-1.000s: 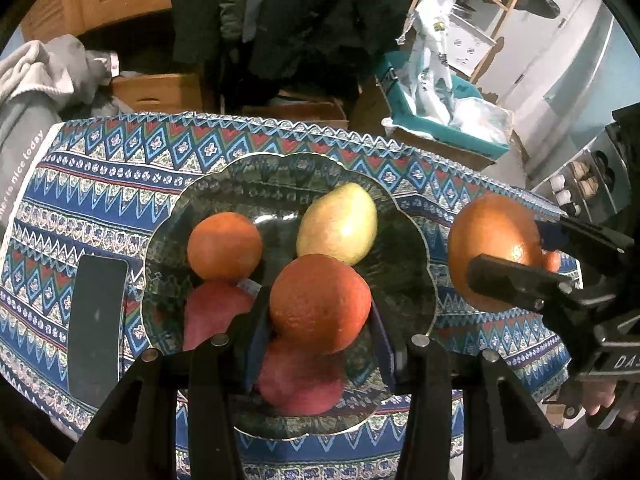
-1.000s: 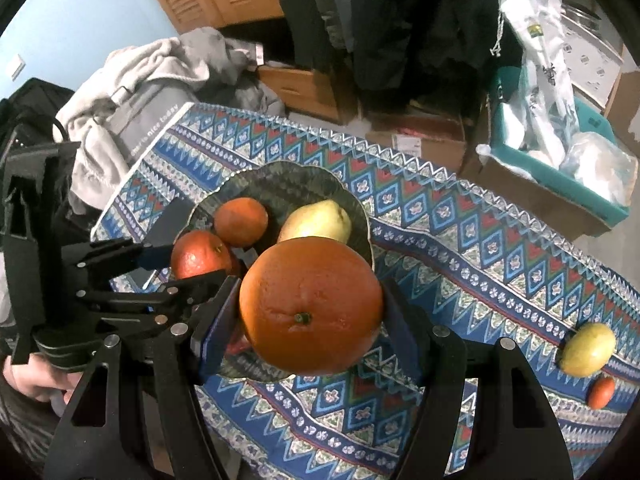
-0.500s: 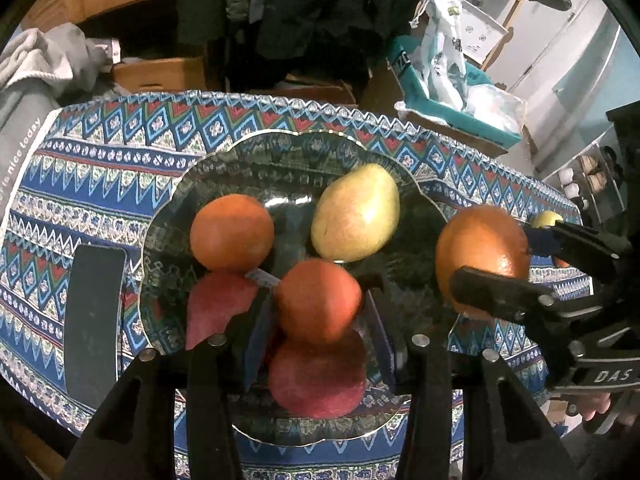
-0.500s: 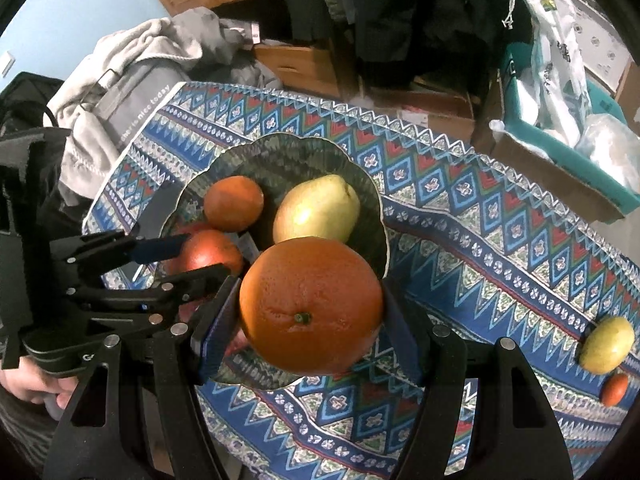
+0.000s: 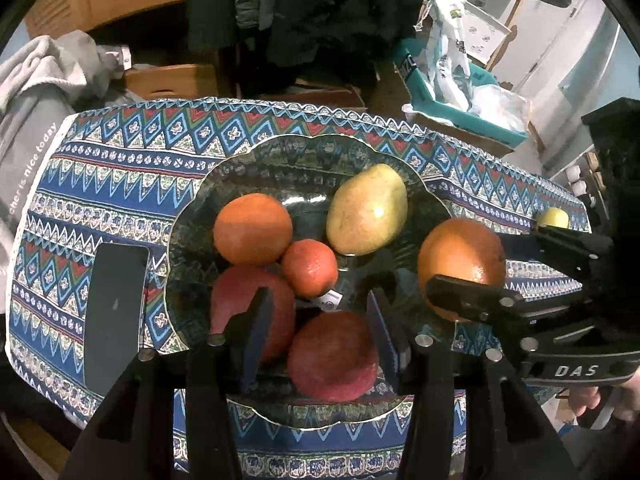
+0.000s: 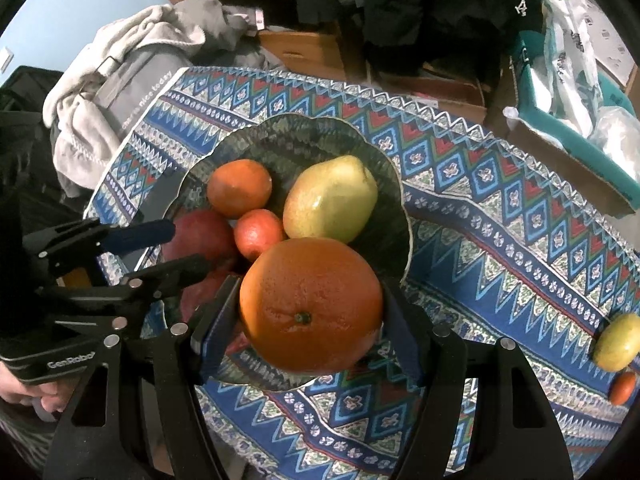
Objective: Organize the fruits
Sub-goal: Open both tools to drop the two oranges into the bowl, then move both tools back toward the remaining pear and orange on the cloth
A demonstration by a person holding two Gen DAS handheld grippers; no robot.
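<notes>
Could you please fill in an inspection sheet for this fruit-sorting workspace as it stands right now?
Surface: patterned tablecloth covers the table.
Job's things: dark bowl holds a pear, an orange, a small orange and two red fruits; a yellow fruit and a small orange fruit lie outside.
Clutter: black flat slab beside the bowl.
Grippers: left tool opening, nothing pressed; right tool clamps a large orange.
Cables: nothing seen.
Surroundings: grey clothing, teal bin.
</notes>
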